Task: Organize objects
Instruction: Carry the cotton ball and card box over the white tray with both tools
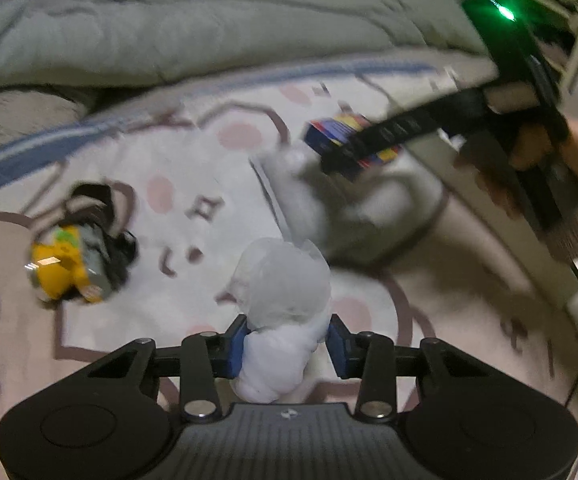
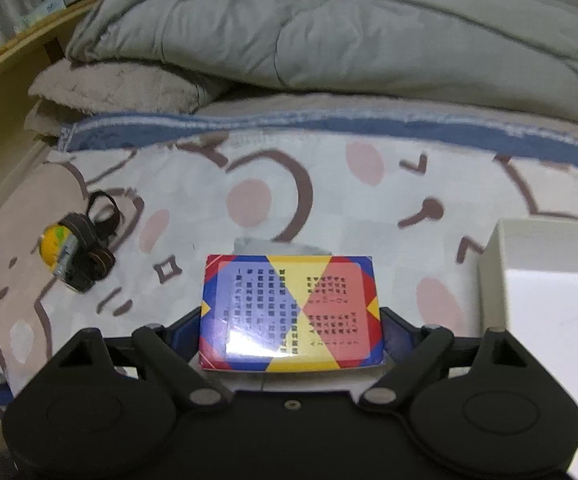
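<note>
While my left tongs [image 1: 287, 346] pinch the soft, light bag [image 1: 283, 300] | right tongs [image 2: 292, 334] clamp the stiff box [image 2: 291, 312] by its sides.

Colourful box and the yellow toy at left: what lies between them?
Only bare cartoon-print sheet lies between the colourful box and the yellow toy, as the right wrist view shows.

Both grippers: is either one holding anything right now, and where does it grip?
Left gripper pinches a white crumpled plastic bag at its lower, bunched end. Right gripper clamps the colourful printed box across its two side edges.
</note>
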A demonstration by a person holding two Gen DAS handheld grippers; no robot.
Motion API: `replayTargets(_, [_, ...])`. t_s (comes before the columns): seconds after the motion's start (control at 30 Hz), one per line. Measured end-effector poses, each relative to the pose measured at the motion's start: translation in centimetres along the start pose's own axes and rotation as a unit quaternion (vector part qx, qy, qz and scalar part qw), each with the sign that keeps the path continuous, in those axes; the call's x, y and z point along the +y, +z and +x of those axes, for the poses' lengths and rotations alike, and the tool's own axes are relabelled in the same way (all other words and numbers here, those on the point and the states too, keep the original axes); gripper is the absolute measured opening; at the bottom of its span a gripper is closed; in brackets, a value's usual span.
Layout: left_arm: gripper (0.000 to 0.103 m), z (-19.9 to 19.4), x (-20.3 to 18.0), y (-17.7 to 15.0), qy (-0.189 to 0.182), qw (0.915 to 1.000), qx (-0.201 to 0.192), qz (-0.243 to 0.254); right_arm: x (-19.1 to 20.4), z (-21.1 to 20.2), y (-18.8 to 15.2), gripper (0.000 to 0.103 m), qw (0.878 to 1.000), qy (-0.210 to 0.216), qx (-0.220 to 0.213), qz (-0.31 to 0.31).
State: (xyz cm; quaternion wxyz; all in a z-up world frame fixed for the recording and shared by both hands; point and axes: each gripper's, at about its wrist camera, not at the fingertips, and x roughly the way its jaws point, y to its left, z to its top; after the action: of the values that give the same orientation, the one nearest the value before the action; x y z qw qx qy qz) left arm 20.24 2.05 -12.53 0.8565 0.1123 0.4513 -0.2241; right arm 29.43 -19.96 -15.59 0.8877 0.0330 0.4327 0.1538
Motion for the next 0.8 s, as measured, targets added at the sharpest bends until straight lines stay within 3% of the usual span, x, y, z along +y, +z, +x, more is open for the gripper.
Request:
replayTargets(0.23, [0.042, -3.3, -0.1, 1.5, 0.054, 0.9955, -0.061, -0.048, 0.6, -4.7, 0.9, 0.089, 0.999, -0.002, -0.039, -0.004])
replayTargets(0.5, [0.042, -7.0, -0.9, 2.4, 0.107, 0.9816, -0.126, -0.096, 0.8, -9.4, 0.6, 0.089, 0.997, -0.026, -0.069, -0.015])
replayTargets(0.8, [0.042, -8.5, -2.5, 3.2, 0.128, 0.9685, -0.165, -0.136, -0.1, -13.2, -0.7, 0.089, 0.994, -0.065, -0.088, -0.025])
